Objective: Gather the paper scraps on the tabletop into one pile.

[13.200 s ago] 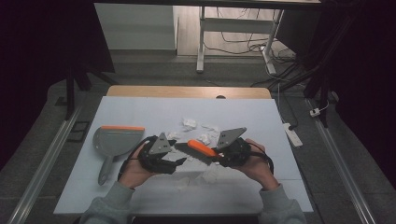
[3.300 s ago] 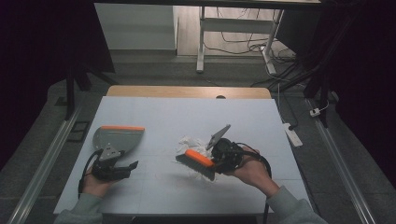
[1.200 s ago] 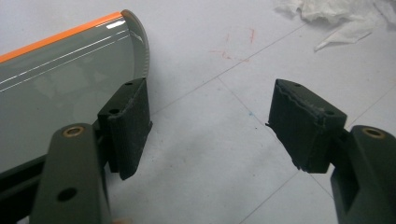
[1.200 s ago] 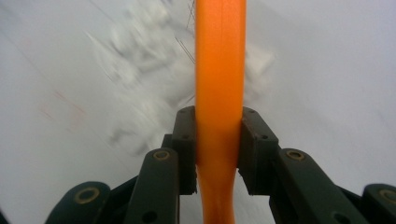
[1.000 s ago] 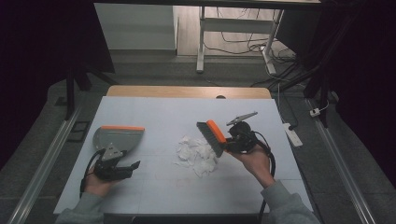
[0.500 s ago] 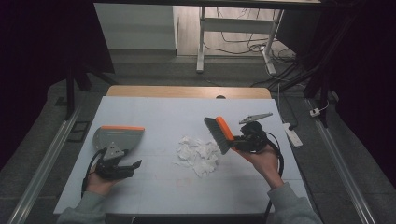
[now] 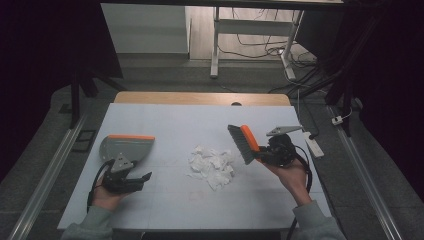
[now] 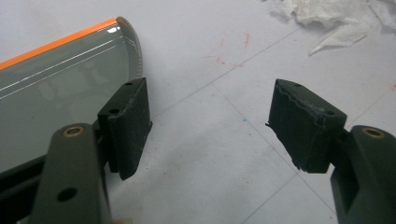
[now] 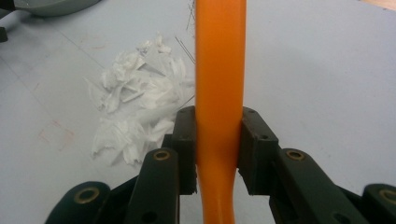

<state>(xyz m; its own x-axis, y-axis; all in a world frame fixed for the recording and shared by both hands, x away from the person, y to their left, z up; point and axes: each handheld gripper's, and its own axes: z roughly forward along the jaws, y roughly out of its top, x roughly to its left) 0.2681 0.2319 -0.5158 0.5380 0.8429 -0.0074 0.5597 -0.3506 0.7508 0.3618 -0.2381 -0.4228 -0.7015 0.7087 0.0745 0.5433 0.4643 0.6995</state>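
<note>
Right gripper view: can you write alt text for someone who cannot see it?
The right gripper has its black jaws clamped on the orange handle of a brush, which runs straight up the picture. To its left a pile of torn white paper scraps lies on the pale table.

Dim room: white-topped table (image 7: 165, 112) with wooden far edge, grey floor (image 7: 165, 70), white desk legs (image 7: 216, 40), tangled cables (image 7: 260, 47) beyond.
</note>
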